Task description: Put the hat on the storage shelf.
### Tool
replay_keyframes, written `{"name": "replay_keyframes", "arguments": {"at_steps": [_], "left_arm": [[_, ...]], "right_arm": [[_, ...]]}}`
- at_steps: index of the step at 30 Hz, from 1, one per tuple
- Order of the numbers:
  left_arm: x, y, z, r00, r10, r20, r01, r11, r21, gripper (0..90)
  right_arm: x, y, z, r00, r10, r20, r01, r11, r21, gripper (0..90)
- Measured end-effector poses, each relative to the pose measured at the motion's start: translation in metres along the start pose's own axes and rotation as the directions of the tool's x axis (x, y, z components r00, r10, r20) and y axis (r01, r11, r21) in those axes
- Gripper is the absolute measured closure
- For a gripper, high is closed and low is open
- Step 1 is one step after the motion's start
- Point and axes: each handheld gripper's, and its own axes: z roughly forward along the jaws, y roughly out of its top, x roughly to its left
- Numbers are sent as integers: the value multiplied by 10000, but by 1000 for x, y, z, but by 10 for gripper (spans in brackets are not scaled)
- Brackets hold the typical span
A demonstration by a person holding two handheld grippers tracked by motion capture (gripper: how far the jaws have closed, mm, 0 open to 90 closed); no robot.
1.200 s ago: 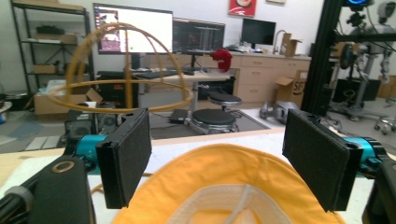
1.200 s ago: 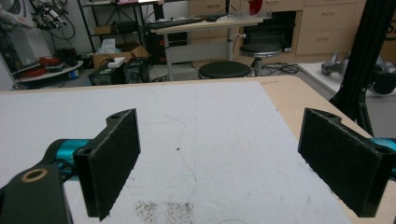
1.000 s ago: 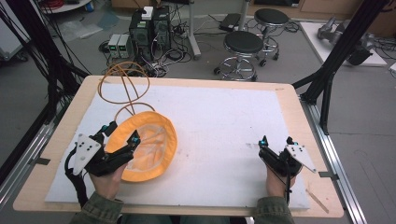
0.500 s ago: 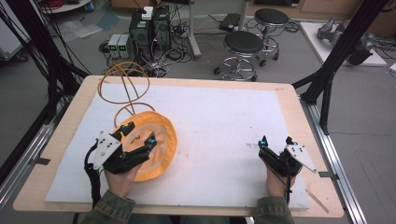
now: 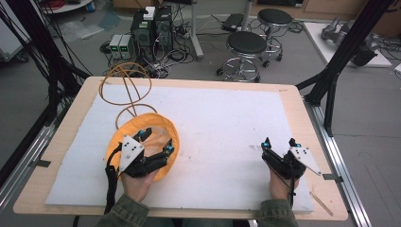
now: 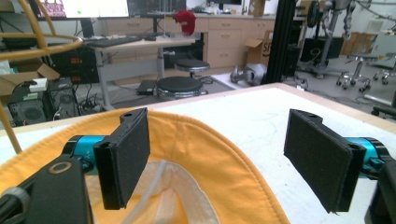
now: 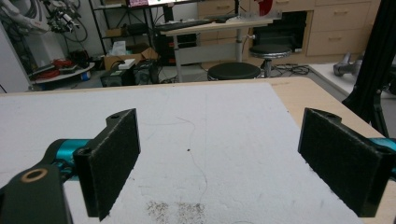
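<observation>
A yellow-orange cloth hat (image 5: 124, 135) lies opening-up on the white mat at the near left; its pale inner lining (image 6: 182, 186) is visible in the left gripper view. My left gripper (image 5: 158, 141) hovers over the hat's right half, open, with its jaws straddling the brim (image 6: 219, 154) and nothing pinched between them. My right gripper (image 5: 279, 143) rests near the front right of the mat, open, with only bare mat between its pads (image 7: 114, 161).
An orange wire hoop stand (image 5: 126, 87) rises at the back left, just behind the hat. The white foam mat (image 5: 217, 113) covers most of the wooden table (image 5: 302, 109). Stools (image 5: 246, 45) and computer boxes stand on the floor beyond the far edge.
My left gripper has moved right, from the hat's left edge to over its middle and right side. The right gripper has stayed still.
</observation>
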Motion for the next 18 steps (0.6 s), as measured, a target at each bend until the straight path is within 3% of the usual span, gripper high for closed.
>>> {"name": "replay_keyframes", "arguments": {"at_steps": [7, 18], "left_arm": [[-8, -3, 5, 9998, 124, 143, -127, 9997, 189, 230], [-19, -6, 19, 9999, -114, 52, 109, 9962, 863, 228]], "right_arm": [[0, 0, 0, 10000, 25, -13, -25, 10000, -12, 118], [1, 0, 1, 10000, -55, -17, 55, 10000, 70, 118]]}}
